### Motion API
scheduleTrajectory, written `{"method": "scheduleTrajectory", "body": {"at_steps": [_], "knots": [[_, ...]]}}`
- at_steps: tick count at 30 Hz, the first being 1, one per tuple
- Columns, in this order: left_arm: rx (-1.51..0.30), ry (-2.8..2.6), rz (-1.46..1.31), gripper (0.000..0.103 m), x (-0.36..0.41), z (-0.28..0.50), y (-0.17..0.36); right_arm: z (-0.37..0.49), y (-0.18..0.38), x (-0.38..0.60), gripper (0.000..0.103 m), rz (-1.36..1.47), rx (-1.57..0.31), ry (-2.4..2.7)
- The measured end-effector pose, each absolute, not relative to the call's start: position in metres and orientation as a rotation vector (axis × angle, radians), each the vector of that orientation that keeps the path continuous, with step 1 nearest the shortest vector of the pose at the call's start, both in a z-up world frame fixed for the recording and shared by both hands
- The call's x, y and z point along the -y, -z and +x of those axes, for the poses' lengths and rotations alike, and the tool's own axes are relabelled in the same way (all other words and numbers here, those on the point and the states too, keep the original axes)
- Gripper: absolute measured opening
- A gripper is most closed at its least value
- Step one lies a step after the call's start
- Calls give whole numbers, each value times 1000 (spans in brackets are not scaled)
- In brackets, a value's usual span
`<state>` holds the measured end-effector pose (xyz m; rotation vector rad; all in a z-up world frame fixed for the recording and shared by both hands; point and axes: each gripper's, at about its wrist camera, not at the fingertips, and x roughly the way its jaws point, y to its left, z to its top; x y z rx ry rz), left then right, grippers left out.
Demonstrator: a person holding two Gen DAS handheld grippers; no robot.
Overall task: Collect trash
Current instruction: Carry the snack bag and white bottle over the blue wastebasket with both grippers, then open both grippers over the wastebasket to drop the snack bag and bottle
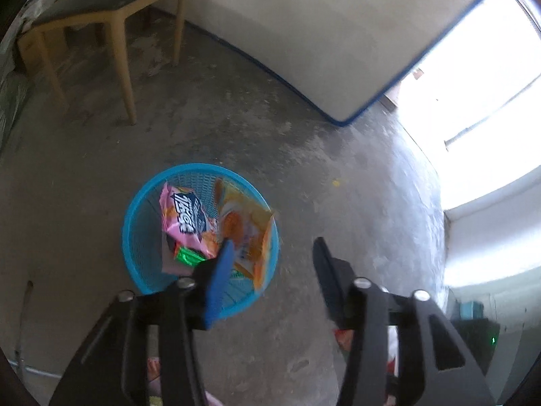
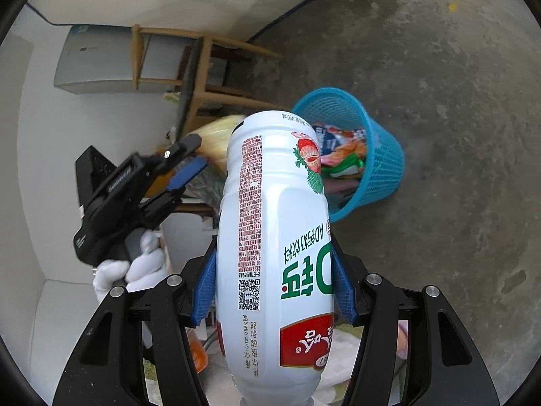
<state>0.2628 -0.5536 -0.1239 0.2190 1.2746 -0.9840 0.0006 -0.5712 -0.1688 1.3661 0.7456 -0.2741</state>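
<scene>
Each claw point(image 1: 270, 253) was matte black, with silver screw heads along its arms and blue ribbed pads point(image 2: 204, 287). A white glove point(image 2: 142, 267) covered the hand gripping the left claw's point(image 2: 189, 165) handle.

White bottle point(image 2: 274, 253), right-wrist view, label upside down: big green "AD" w/ Chinese characters beside it, "AD钙奶饮料" in smaller green alongside, "450mL" in tiny print at the far rim, a QR code under a long block of reddish small print (too fine to read), and a red panel w/ white script near the neck, not legible. Pink wrapper point(image 1: 184, 216) in the blue basket point(image 1: 135, 237), left-wrist view: bold dark-blue/white lettering, stylised and tilted, can't make out the word. Orange wrapper point(image 1: 243, 226) next to it: no readable txt.
</scene>
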Motion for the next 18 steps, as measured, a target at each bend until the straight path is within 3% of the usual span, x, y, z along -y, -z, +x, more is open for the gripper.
{"method": "scheduleTrajectory", "body": {"at_steps": [6,12,18], "knots": [[-1274,946,140,58,534,286,117,42,173,590,55,1270,-837,270],[-1155,967,107,62,480,288,59,147,184,605,61,939,-1025,299],[-1049,967,131,67,386,272,12,156,192,597,64,815,-1053,410]]}}
